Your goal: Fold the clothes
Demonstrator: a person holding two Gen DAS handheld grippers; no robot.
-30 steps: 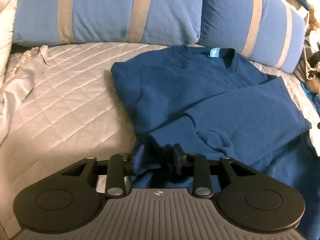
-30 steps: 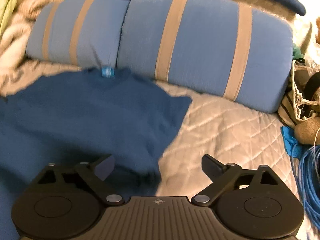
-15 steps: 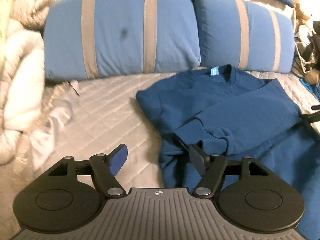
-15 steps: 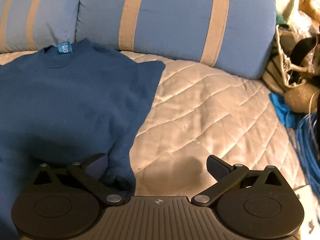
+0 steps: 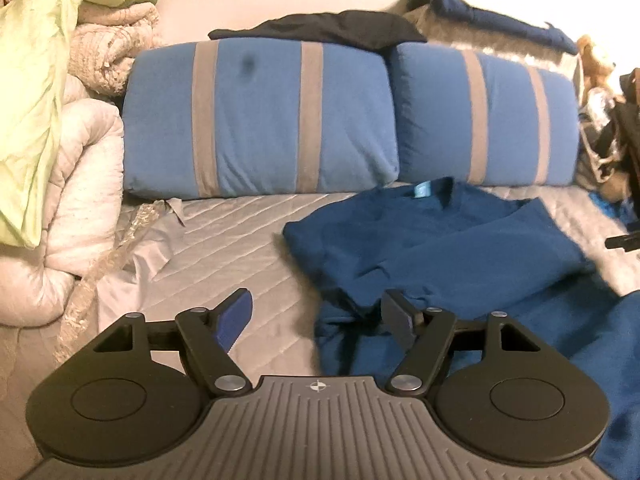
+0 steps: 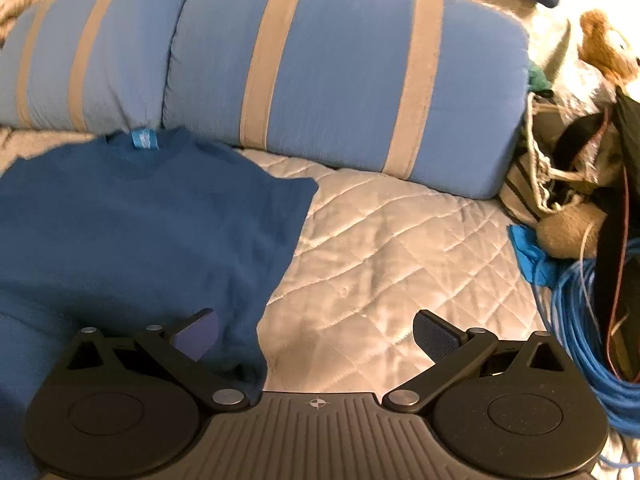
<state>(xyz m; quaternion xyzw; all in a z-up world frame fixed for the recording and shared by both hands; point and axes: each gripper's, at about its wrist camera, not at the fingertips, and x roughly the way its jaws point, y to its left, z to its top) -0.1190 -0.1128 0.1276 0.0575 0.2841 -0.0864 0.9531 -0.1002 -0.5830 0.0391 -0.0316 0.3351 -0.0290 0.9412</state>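
Right now your left tool (image 5: 316, 316) stands spread wide and grips nothing, its right finger hovering at the bunched cuff of the dark blue knit sweater (image 5: 440, 248), its left finger over the bare quilt. Your right tool (image 6: 316, 338) is just as wide and also empty, with the sweater's right edge lying just beside its left finger.

The sweater rests on the quilted silver-grey bedspread (image 6: 380, 240), neck and light blue label (image 6: 143, 138) toward the pillows, with one sleeve folded across the chest and the rest of the body spreading toward you.

Mind the risks. If you close on that loose cuff, I judge the sleeve would drag out and undo the fold already lying there. If you pinch only the top layer at the right edge, the layers may slide apart, since the bedspread looks slick. A deep grab could also catch the bedspread itself.

Farther off, the coiled blue cable (image 6: 580, 320) and cluttered bags at the right could snag a wide swing, and the two blue pillows with tan stripes (image 5: 260, 120) leave little room behind the collar.
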